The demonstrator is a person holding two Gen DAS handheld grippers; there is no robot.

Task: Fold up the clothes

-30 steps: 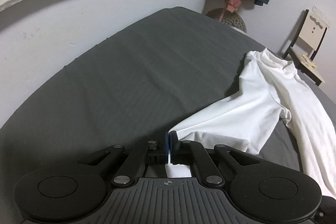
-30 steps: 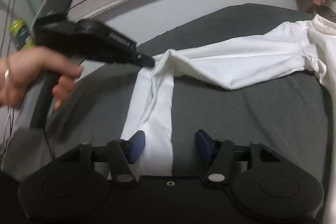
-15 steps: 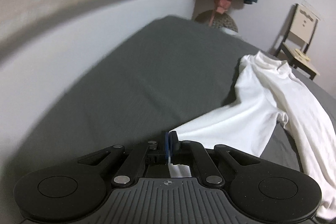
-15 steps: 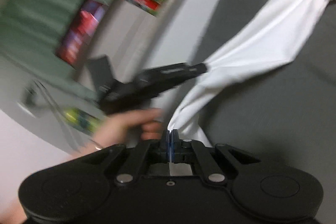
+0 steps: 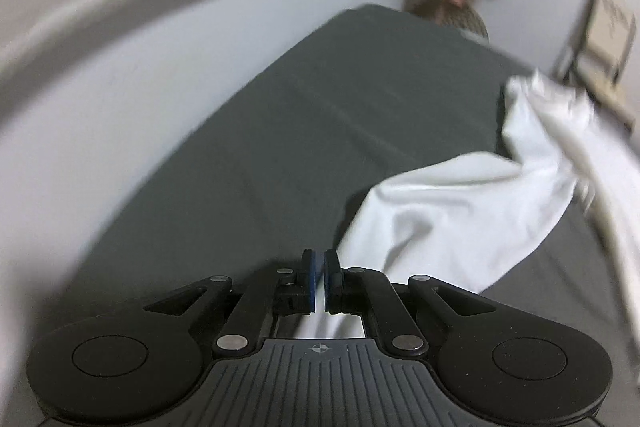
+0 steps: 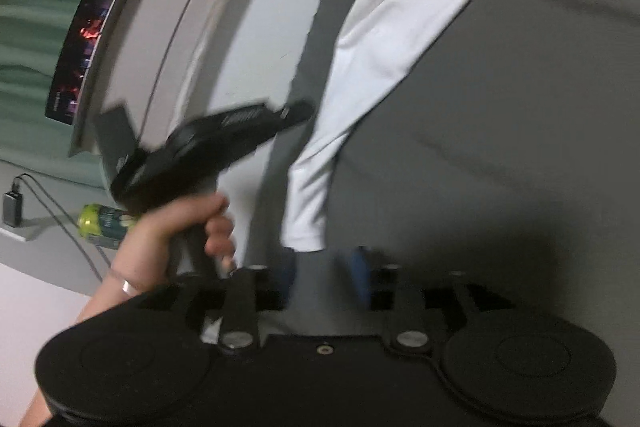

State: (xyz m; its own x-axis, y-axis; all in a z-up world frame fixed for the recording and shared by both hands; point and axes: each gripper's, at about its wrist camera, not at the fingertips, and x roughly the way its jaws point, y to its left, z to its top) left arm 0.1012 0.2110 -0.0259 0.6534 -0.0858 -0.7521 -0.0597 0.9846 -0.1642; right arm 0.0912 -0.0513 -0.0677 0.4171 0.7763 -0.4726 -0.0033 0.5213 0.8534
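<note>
White shirt (image 5: 460,211) stays pinched in left gripper (image 5: 319,281); right gripper (image 6: 324,275) has just reopened, dropping its sleeve end, fold unfinished.

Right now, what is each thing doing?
White shirt: partly lifted off the bed, stretched out, not folded.
Left gripper: jaws shut on the shirt's edge.
Right gripper: jaws have just been opening, apart, nothing pinched.
Grey bed sheet: spread flat.
Screen: lit.
</note>
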